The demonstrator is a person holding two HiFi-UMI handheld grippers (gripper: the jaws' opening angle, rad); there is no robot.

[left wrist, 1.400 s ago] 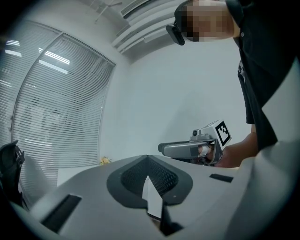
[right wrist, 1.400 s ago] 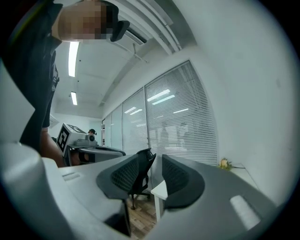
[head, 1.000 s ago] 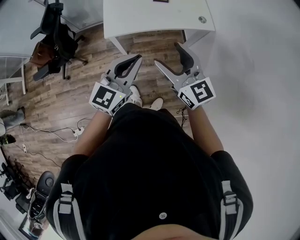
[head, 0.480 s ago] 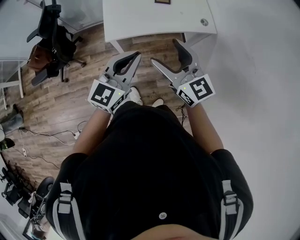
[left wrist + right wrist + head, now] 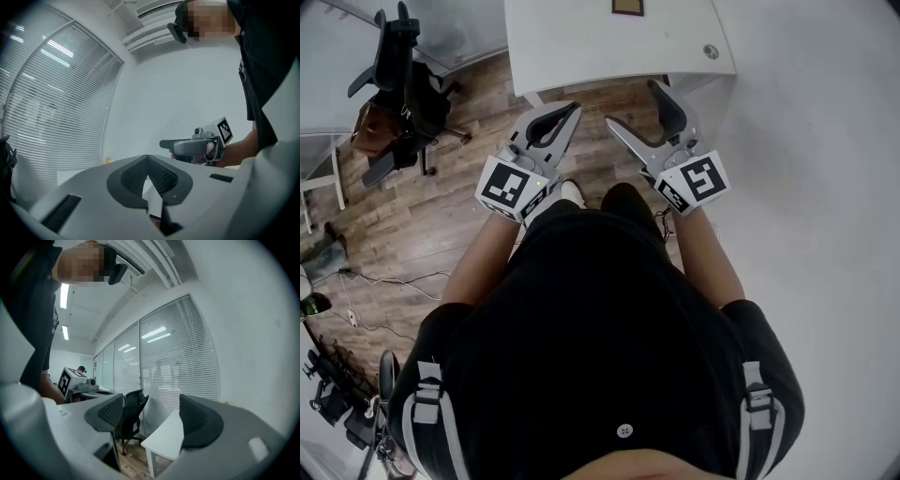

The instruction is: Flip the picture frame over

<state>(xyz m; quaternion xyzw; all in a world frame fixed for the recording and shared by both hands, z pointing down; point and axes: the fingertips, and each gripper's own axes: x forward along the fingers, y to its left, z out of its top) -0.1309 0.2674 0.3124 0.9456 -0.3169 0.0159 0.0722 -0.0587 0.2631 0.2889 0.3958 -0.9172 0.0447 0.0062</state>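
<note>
1. While its two pads meet tip to tip with nothing between them, the left hand-held gripper [image 5: 577, 114] is clenched and points level toward the bench [image 5: 581, 47].
2. Right hand-held gripper [image 5: 631, 104]: released. Its jaws have just been opening and stand wide apart and empty.
3. Both hand-held grippers are side by side in front of the person's black shirt [image 5: 600, 328]. They stop short of the bench's near edge, over the wooden floor [image 5: 469, 197].
4. Picture frame [image 5: 627, 7]: small and brown, lying on the white bench toward its far side, well apart from both hand-held grippers.
5. Surroundings: a round grommet [image 5: 711, 52] near the bench's right corner, and a black office chair [image 5: 403, 75] on the floor to the left.
</note>
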